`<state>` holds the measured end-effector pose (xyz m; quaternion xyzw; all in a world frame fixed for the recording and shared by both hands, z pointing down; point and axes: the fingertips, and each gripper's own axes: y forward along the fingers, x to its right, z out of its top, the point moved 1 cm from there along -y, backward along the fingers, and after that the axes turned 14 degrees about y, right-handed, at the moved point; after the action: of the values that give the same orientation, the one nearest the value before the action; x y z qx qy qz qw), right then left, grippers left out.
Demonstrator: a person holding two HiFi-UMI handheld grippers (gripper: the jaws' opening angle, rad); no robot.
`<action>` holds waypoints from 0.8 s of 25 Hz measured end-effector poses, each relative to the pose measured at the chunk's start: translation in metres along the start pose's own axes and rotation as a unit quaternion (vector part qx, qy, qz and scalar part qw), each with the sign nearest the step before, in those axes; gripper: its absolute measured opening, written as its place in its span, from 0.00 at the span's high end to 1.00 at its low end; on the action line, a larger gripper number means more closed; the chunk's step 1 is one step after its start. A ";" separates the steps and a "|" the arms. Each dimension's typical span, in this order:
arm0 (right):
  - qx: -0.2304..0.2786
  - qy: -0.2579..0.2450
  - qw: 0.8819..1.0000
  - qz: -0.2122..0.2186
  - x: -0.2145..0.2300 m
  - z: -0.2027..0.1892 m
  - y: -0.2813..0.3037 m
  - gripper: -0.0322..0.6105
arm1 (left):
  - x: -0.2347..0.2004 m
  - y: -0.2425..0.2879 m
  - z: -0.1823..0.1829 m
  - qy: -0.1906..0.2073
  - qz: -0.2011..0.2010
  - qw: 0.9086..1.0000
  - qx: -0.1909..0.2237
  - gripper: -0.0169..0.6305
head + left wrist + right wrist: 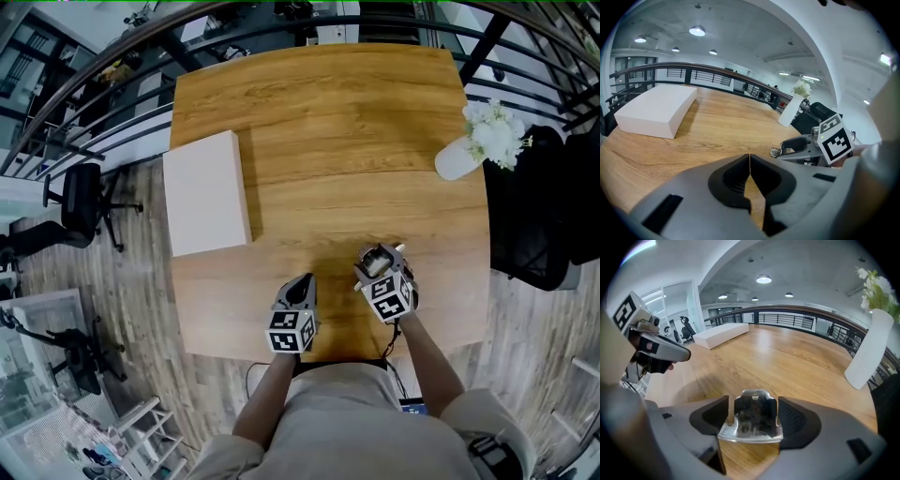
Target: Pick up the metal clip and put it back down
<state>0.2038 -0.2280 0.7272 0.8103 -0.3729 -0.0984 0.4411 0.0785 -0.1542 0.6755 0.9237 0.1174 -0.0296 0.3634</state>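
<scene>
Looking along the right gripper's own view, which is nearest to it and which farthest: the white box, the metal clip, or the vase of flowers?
1. The metal clip, between the fingers of the right gripper.
2. The white vase of flowers, off to the right.
3. The white box, far back on the left.

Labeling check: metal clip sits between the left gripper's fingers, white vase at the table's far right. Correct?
Wrong gripper: the metal clip sits between the right gripper's fingers, per the right gripper view; the left gripper is shut, empty. The white vase stands at the table's far right.
</scene>
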 end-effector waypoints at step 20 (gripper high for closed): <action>0.214 0.103 0.971 -0.016 -0.052 0.088 -0.102 0.59 | -0.015 -0.047 0.070 0.050 -0.037 0.994 0.092 0.93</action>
<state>0.1772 -0.2142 0.5860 0.8973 -0.3252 0.0607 0.2921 0.0550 -0.1710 0.5947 0.9485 0.1666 -0.0074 0.2694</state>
